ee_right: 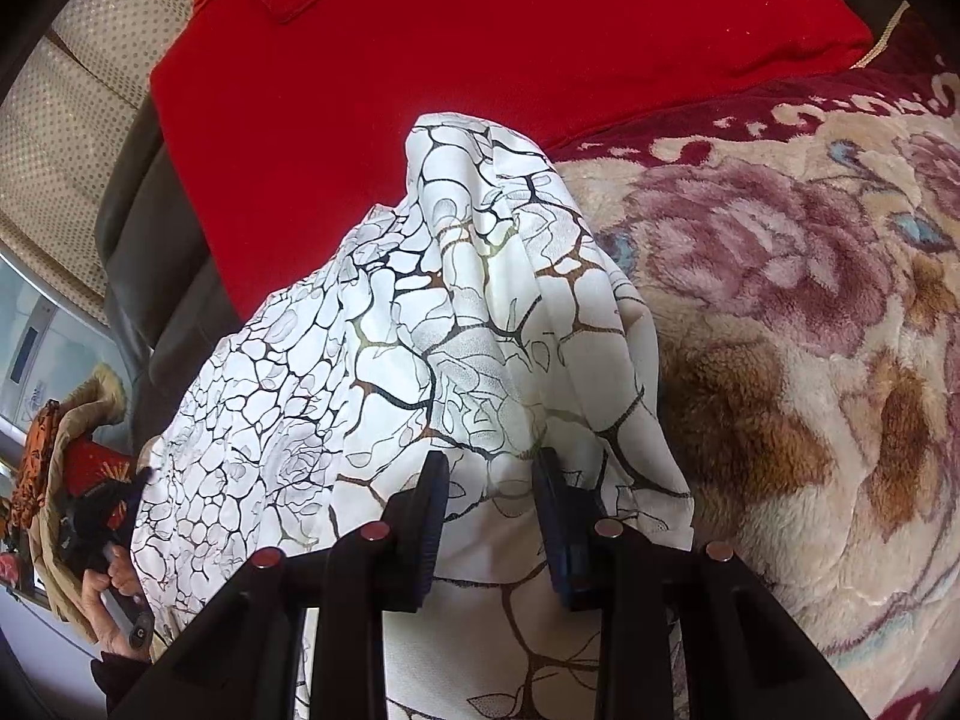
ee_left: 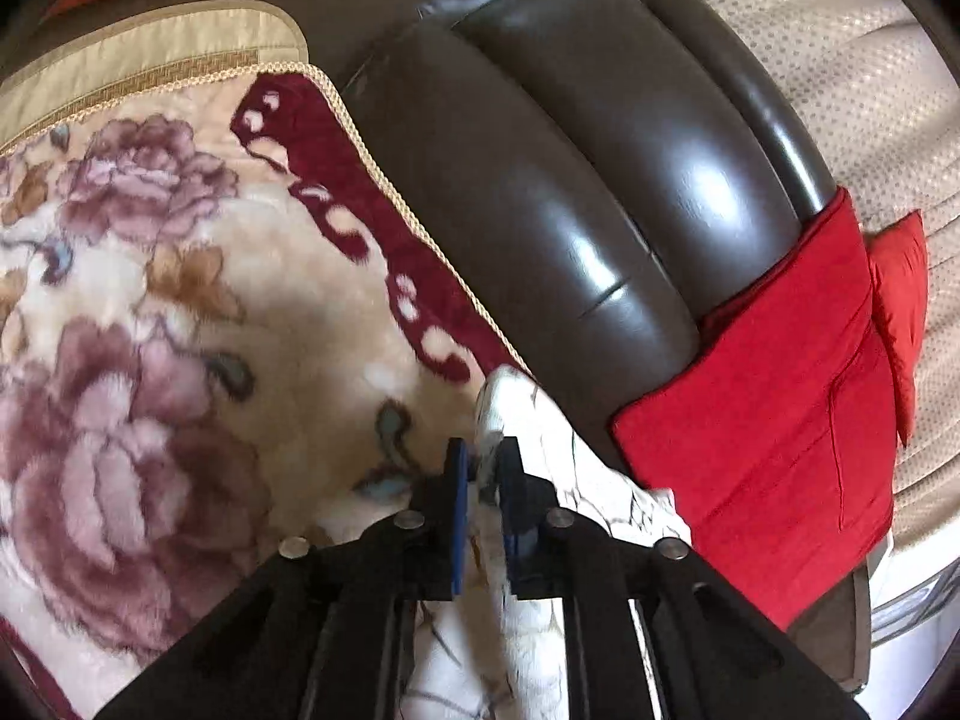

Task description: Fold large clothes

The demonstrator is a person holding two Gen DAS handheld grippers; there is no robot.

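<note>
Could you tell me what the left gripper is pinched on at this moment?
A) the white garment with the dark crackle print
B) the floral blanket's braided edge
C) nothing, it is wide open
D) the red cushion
A: in the left wrist view the left gripper has its fingers closed on a fold of the white patterned garment, beside the red cushion.

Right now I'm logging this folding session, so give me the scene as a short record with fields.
garment: white garment with black crackle print, bunched and draped
left gripper: shut on a fold of the garment
right gripper: open, fabric lying between its fingers
surface: floral plush blanket
behind: red cushion against the brown leather sofa back
</note>
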